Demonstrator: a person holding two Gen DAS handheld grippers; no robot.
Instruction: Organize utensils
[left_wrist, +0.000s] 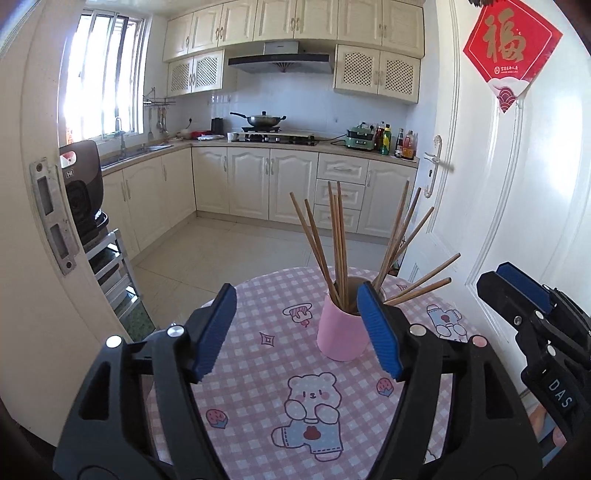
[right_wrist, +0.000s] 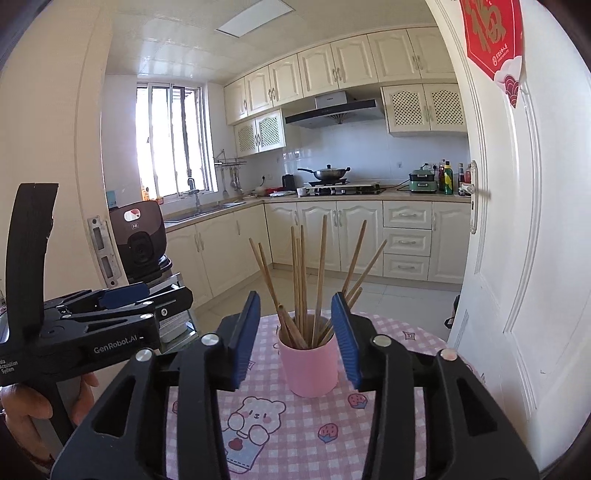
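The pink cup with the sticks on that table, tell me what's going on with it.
A person holds a black two-finger gripper with blue pads in each hand. The pink cylindrical cup stands upright on the pink checked tablecloth with cartoon bears, full of wooden chopsticks fanning out in all directions. The left gripper and the right gripper are both open with nothing between the pads, and both point at the cup. No chopsticks show loose on the table.

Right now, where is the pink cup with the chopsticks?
In both wrist views the pink cup stands upright on the checked tablecloth, ahead of the open right gripper, just beyond the bear print, chopsticks fanning out of it.
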